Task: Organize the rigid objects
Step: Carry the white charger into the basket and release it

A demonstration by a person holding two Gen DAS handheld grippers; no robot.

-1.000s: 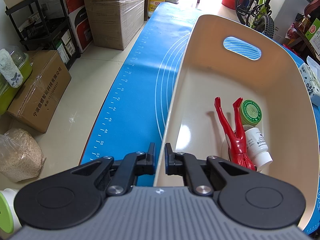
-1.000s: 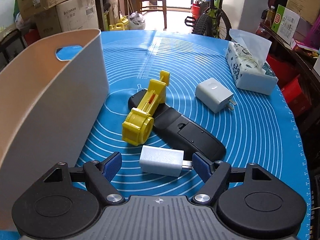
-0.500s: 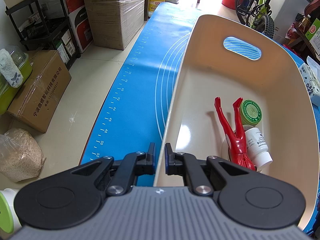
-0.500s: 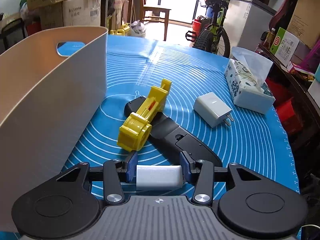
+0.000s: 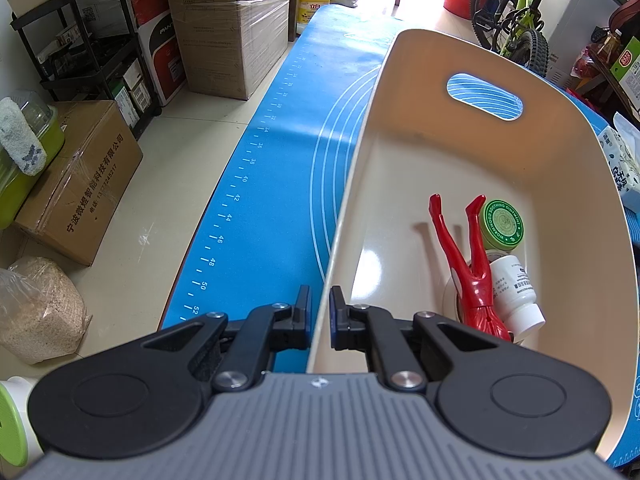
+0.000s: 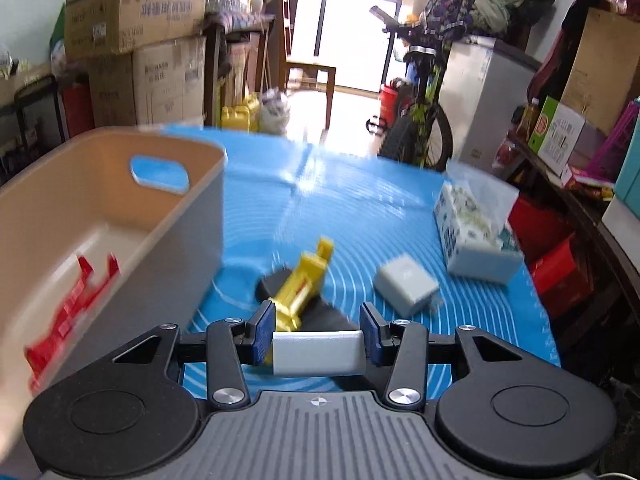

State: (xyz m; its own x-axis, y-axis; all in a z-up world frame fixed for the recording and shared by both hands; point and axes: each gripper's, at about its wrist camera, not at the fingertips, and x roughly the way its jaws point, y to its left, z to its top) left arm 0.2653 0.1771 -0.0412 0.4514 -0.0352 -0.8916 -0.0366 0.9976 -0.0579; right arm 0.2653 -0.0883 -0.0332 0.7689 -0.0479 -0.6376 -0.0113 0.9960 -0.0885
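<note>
My left gripper (image 5: 320, 314) is shut on the near rim of the beige bin (image 5: 400, 80), one finger on each side of the wall. Inside the bin lie a red figure (image 5: 468, 264), a green-lidded jar (image 5: 502, 226) and a white bottle (image 5: 516, 292). My right gripper (image 6: 318, 338) is shut on a white charger block (image 6: 318, 353) and holds it above the blue mat (image 6: 340, 200), right of the bin (image 6: 180, 240). On the mat lie a yellow toy (image 6: 304, 284), a black remote (image 6: 328, 318) under it, and a second white charger (image 6: 406, 284).
A tissue pack (image 6: 472, 236) lies at the mat's right side. The mat's left edge (image 5: 224, 232) drops to the floor, where cardboard boxes (image 5: 76, 176) and a shelf stand. A bicycle (image 6: 416, 120) and a chair stand beyond the table.
My right gripper closed on the white charger block and lifted it off the mat, the view now blurred and higher. The left gripper has not moved.
</note>
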